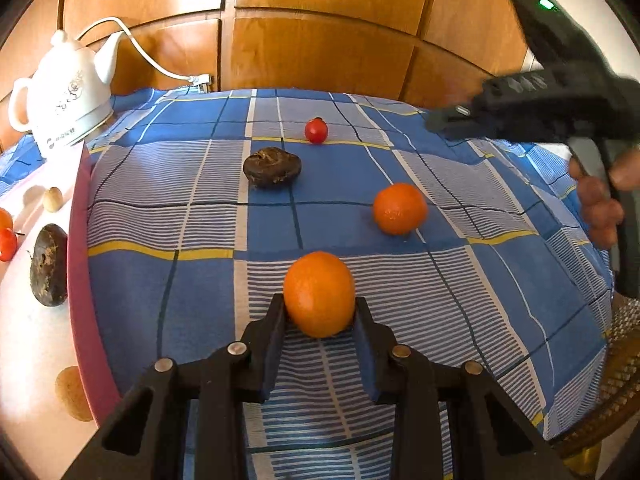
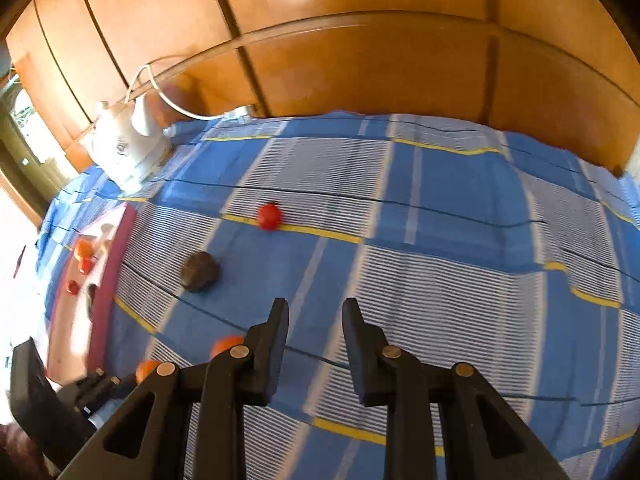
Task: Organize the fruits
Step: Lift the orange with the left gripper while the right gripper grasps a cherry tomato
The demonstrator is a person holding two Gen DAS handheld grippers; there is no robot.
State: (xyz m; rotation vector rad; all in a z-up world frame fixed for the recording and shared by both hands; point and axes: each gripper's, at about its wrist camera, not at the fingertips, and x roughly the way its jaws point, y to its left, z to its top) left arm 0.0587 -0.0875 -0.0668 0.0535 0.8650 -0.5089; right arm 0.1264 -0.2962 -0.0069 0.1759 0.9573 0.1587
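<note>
A smooth, round orange (image 1: 319,294) is held between the fingers of the left gripper (image 1: 320,312), the dark pads pressed against its two sides low down; it seems to be taken up for carrying to the tray (image 1: 82,240), whose pink rim lies well to the left of the fingers and where like fruits are already gathered, among them a wrinkled dark fruit (image 1: 49,265). Ahead of the fingers, on the blue checked cloth (image 1: 200,280) of the bench, a second orange (image 1: 400,208), a shrivelled brown fruit (image 1: 272,167) and a glossy red tomato (image 1: 316,130) are left loose. The fingers of the right gripper (image 2: 316,312) are kept moderately apart over bare cloth, nothing being held, apparently in readiness. A white ceramic kettle (image 1: 66,88) is seen far left.
</note>
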